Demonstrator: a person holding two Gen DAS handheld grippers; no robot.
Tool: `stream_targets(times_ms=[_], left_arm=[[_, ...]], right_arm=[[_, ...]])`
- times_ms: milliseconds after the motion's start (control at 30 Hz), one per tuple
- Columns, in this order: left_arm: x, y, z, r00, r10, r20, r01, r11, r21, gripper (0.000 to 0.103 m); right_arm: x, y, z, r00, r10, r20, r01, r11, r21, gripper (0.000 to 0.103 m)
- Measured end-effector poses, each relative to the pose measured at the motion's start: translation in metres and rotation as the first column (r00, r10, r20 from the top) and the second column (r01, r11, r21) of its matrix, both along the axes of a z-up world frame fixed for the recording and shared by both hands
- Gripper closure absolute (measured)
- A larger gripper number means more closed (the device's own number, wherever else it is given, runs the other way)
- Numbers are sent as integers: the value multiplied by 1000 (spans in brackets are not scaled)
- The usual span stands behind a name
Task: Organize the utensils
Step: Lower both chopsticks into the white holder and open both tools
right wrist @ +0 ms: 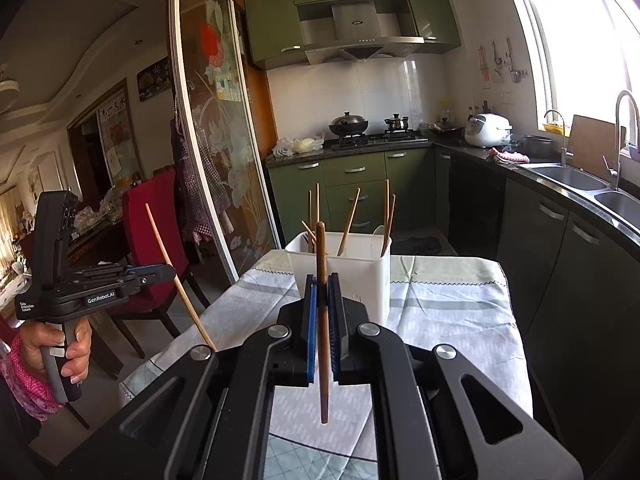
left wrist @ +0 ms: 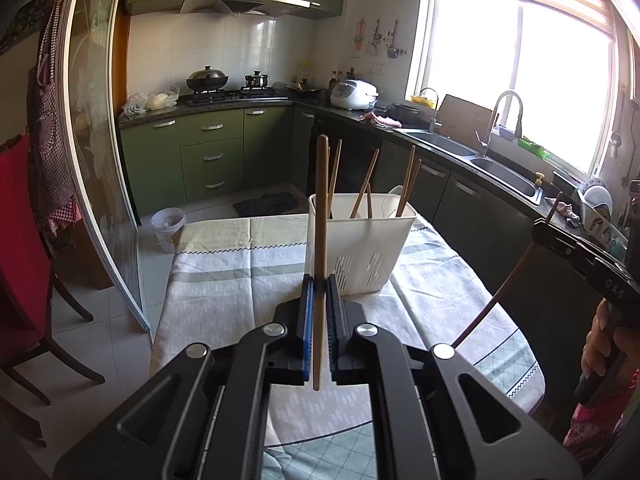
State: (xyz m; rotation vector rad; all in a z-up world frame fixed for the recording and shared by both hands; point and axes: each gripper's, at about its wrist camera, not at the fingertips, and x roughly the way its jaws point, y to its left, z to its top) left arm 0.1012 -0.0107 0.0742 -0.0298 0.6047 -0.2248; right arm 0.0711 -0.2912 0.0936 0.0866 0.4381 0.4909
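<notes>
Right tool [right wrist: 322, 294] clamped on dark chopstick [right wrist: 322, 320], upright. White utensil basket [right wrist: 360, 276] beyond on clothed surface [right wrist: 448, 308], chopsticks inside. Left tool [right wrist: 168, 272] grips pale chopstick [right wrist: 176, 276], tilted.

Left gripper body [right wrist: 154, 278], side face: "GenRobot.AI" in white print.
Same body, rear corner: small white lines, likely "Data Acquisition System"; too small to be sure.
Same body, upright black block: raised letters, unreadable at this angle.
Right gripper body [left wrist: 600, 272], top face: "DAS", white letters.
Desk cloth [left wrist: 224, 264]: pale woven lettering across a stripe, seen reversed, not legible.
Range hood [right wrist: 360, 34]: small dark badge at front centre, unreadable.
Wall scroll [right wrist: 114, 120]: brush characters, too blurred to read.
</notes>
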Motion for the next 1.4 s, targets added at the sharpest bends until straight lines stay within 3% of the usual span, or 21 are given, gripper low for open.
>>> stream_targets(times_ms=[200, 467, 667, 800, 1033, 1400], left_arm=[[18, -10, 34, 999, -26, 35, 26, 1000, -10, 97], [57, -24, 90, 989, -18, 146, 13, 999, 33, 97], [101, -38, 107, 982, -18, 190, 11, 999, 38, 97], [133, -48, 94, 984, -29, 176, 23, 999, 35, 97], [174, -58, 36, 997, -54, 49, 53, 998, 24, 97], [198, -67, -35, 995, -61, -76, 65, 997, 48, 97]], right_arm=[[23, -2, 32, 999, -6, 38, 5, 1000, 26, 97], [65, 3, 89, 990, -33, 137, 25, 998, 57, 97], [107, 16, 112, 980, -61, 189, 53, 997, 48, 97], [138, 22, 100, 983, -74, 169, 70, 997, 28, 97], [179, 30, 46, 997, -59, 54, 59, 998, 7, 97], [211, 53, -26, 996, -48, -72, 43, 996, -77, 97]])
